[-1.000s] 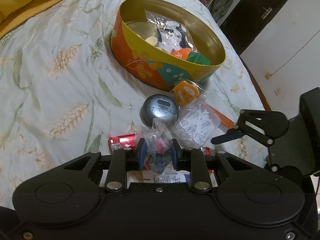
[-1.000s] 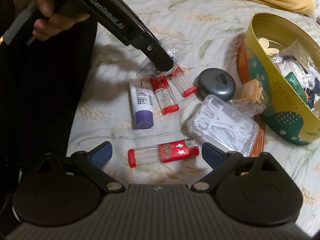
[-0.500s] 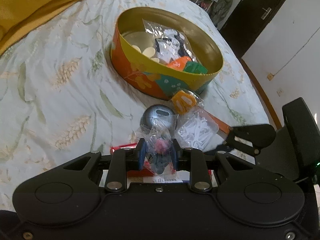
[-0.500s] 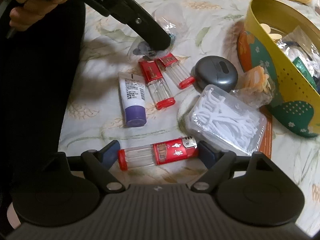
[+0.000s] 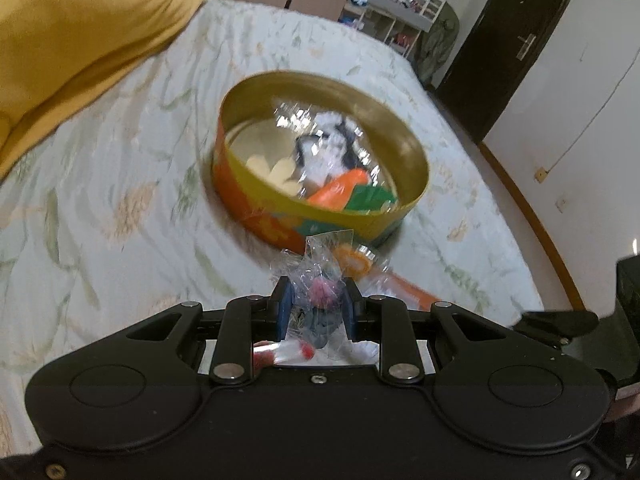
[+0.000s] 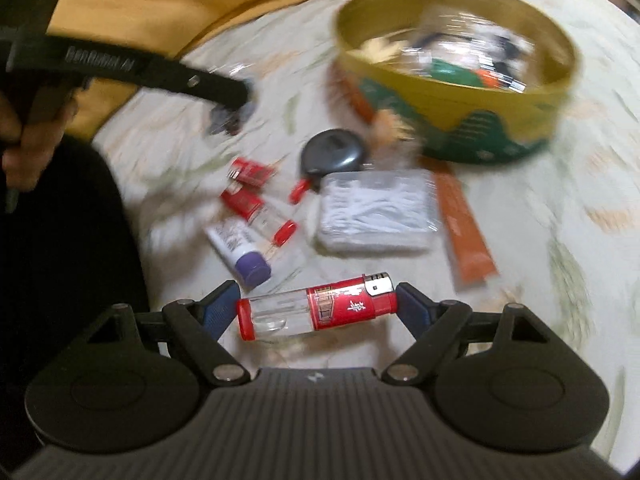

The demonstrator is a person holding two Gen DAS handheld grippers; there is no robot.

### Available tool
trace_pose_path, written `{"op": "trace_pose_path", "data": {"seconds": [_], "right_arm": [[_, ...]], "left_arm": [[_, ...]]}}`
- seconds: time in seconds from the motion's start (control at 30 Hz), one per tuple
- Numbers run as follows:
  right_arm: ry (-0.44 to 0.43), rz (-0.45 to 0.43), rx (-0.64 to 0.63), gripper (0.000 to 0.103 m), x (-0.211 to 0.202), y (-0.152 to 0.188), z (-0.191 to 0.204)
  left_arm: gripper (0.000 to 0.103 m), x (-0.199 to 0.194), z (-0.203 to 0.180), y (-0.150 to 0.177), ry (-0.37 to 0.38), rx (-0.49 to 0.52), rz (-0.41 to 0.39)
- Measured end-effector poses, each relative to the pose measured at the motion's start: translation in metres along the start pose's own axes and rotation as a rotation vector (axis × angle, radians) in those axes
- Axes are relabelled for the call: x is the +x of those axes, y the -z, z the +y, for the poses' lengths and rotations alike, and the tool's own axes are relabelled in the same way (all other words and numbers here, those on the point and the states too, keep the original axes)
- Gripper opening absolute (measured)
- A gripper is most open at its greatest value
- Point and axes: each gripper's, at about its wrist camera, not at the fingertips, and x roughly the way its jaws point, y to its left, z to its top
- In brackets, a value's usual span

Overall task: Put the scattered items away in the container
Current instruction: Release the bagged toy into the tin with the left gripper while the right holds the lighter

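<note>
A round yellow and orange tin (image 5: 276, 216) stands on the bedspread holding several packets, and the right wrist view shows the tin (image 6: 460, 96) at upper right. My left gripper (image 5: 316, 294) is shut on a small clear bag (image 5: 320, 280) with a pink lump inside, held above the bed just short of the tin. From the right wrist view, the left gripper (image 6: 234, 92) hangs at upper left with the bag (image 6: 224, 120) dangling under it. My right gripper (image 6: 316, 308) is shut on a red and clear lighter (image 6: 344, 306), gripped end to end and lifted off the bed.
On the bed below lie two more red lighters (image 6: 256, 208), a purple-capped tube (image 6: 240, 252), a grey round case (image 6: 332, 152), a clear box of floss picks (image 6: 376, 212) and an orange sachet (image 6: 464, 236). A yellow blanket (image 5: 80, 40) lies behind. A person's hand (image 6: 24, 136) grips the left handle.
The left gripper rose with the bag and tilted toward the tin. The right gripper's jaws closed onto the lighter's two ends, rolled, and lifted it off the bed.
</note>
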Motion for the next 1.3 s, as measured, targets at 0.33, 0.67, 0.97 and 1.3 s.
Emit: {"op": "trace_pose_path", "data": {"seconds": [0.33, 0.67, 0.97, 1.3], "right_arm": [[0.105, -0.201, 0.337, 0.084, -0.035, 0.019, -0.053], [0.087, -0.269, 0.536, 0.084, -0.032, 0.034, -0.078], [0.092, -0.308, 0.547, 0.084, -0.031, 0.036, -0.075], [0.093, -0.308, 0.552, 0.084, -0.026, 0.035, -0.074]], "left_arm": [[0.024, 0.004, -0.037, -0.045, -0.01, 0.076, -0.073], [0.024, 0.027, -0.061, -0.079, -0.025, 0.113, -0.074], [0.024, 0.054, -0.081, -0.114, -0.046, 0.148, -0.08], [0.092, 0.08, -0.071, -0.123, -0.144, 0.161, -0.106]]}}
